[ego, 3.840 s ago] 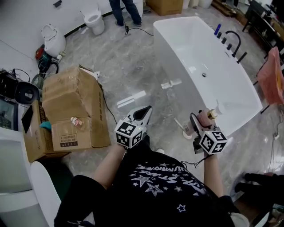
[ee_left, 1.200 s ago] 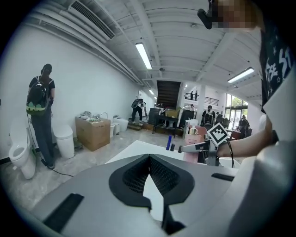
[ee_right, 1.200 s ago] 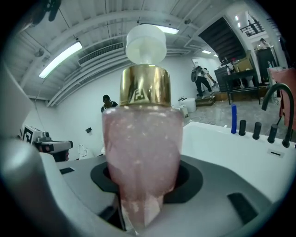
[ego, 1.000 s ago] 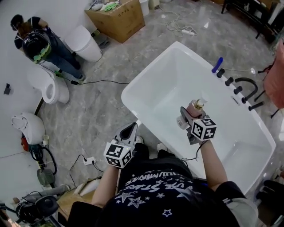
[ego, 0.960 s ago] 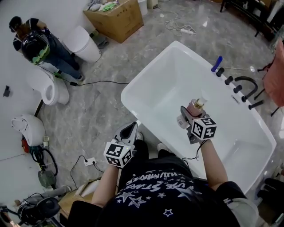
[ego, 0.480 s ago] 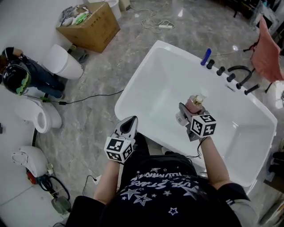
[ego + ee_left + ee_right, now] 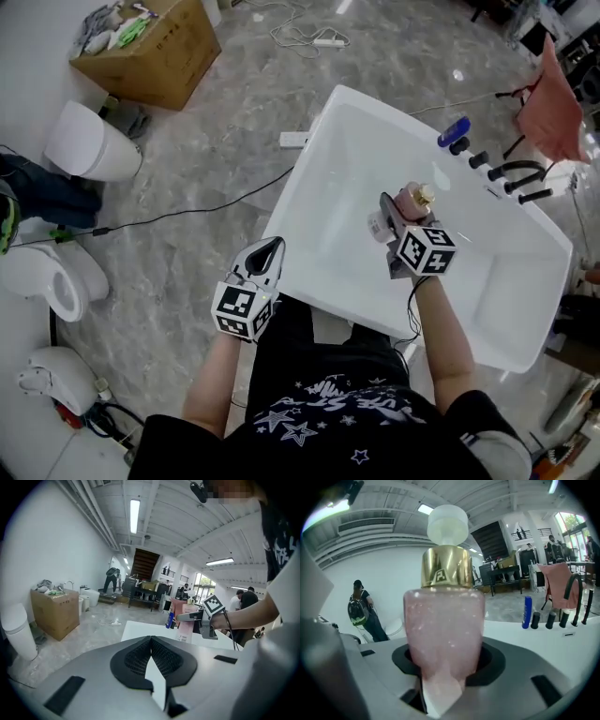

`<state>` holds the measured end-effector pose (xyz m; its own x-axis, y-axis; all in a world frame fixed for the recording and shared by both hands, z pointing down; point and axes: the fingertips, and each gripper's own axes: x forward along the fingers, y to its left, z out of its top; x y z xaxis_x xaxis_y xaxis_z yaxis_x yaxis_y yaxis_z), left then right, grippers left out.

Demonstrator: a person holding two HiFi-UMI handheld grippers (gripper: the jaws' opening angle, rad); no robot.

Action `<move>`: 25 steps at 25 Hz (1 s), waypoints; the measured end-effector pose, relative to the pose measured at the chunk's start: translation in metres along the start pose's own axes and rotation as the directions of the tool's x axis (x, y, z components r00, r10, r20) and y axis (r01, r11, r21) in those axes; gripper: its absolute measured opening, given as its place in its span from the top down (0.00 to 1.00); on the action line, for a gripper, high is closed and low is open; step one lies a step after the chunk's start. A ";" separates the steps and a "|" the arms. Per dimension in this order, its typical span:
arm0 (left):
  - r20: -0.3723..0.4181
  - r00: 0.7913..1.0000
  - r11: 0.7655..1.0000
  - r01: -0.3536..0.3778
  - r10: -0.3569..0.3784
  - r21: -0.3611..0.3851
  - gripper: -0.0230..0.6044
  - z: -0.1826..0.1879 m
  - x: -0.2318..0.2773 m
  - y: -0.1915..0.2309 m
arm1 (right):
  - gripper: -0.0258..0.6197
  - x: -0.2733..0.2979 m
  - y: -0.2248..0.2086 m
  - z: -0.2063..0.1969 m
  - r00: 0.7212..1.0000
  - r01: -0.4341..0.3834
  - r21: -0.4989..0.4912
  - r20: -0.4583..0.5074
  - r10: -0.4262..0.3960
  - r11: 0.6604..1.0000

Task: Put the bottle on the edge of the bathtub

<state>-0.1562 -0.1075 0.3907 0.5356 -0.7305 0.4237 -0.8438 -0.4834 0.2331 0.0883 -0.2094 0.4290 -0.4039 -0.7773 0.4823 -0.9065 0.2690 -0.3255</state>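
right gripper (image 7: 397, 212): jaws clamped on pink bottle (image 7: 411, 199) (gold collar, white pump), over bathtub (image 7: 328, 187) | left gripper (image 7: 265, 251): jaws together | cardboard box (image 7: 155, 58): holds clutter

The left tool (image 7: 270, 249) is held low in front of the body. Its jaws are pressed together with nothing between them, and it points forward and a little downward. The left forearm (image 7: 214, 375) is bent near the person's side. The right forearm (image 7: 439, 328) reaches further forward. The right tool (image 7: 403, 214) points slightly downward, and its jaws clamp the bottle (image 7: 413, 198) upright.
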 end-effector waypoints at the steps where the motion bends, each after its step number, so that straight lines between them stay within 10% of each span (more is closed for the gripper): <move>1: 0.001 1.000 1.000 0.009 -0.009 -0.007 0.94 0.001 0.004 0.018 | 0.63 0.017 0.007 0.006 1.000 0.012 0.002 0.011 -0.012 1.000; 25: 0.056 0.997 0.999 0.041 -0.043 0.029 0.94 -0.032 0.142 0.227 | 0.63 0.331 -0.045 0.092 0.947 0.242 -0.085 0.236 -0.217 0.967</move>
<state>-0.2722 -0.3055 0.5322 0.5725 -0.7349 0.3635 -0.8195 -0.5271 0.2249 0.0069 -0.5317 0.5285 -0.1572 -0.9290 0.3352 -0.9844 0.1200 -0.1290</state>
